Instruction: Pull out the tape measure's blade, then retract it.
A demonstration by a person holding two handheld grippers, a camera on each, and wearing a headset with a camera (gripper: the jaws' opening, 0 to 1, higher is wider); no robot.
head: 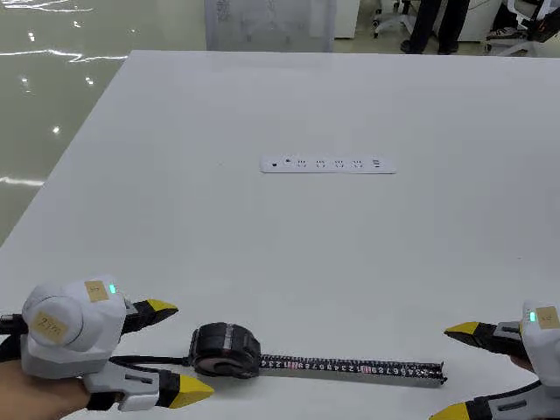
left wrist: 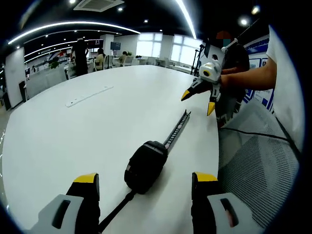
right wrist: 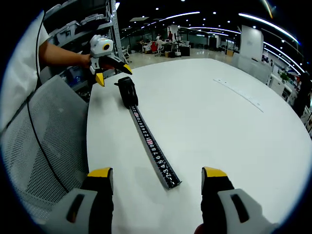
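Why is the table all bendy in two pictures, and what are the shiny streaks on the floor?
Left gripper view and right gripper view: a fisheye lens bends the table and ceiling lights into curves. Head view: the table's edges run straight, and the glossy floor mirrors lights as white glare.

Left gripper (head: 179,348) low at left, jaws spread wide, tips pointing right. Right gripper (head: 452,372) opposite, jaws apart, tips pointing left.
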